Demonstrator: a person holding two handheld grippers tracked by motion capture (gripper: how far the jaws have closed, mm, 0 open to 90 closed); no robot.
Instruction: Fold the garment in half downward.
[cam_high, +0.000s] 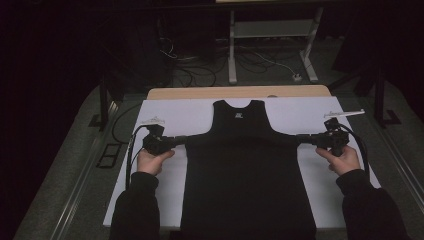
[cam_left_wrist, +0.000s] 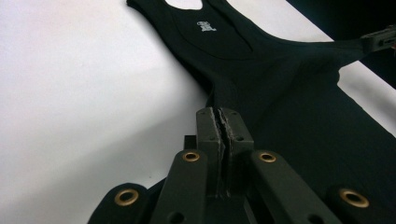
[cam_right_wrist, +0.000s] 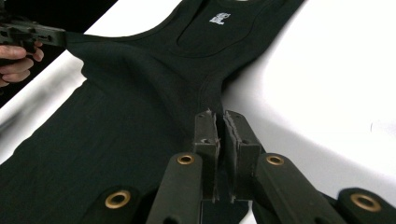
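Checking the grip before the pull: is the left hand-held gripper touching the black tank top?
Touching: left gripper view shows the left hand-held gripper clamped on the tank top.

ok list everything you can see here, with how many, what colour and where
top: 1, black, sleeveless, flat mid-table, pulled sideways at both underarms
sheet: 1, white, under the top
table: 1, wood edge showing at the far side
frame: 1, white, on the floor beyond the table
cables: several, dark, on the floor beyond the table
left gripper: 1, black, shut on the top's left edge
right gripper: 1, black, shut on the top's right edge
hands: 2, dark sleeves, at the near edge
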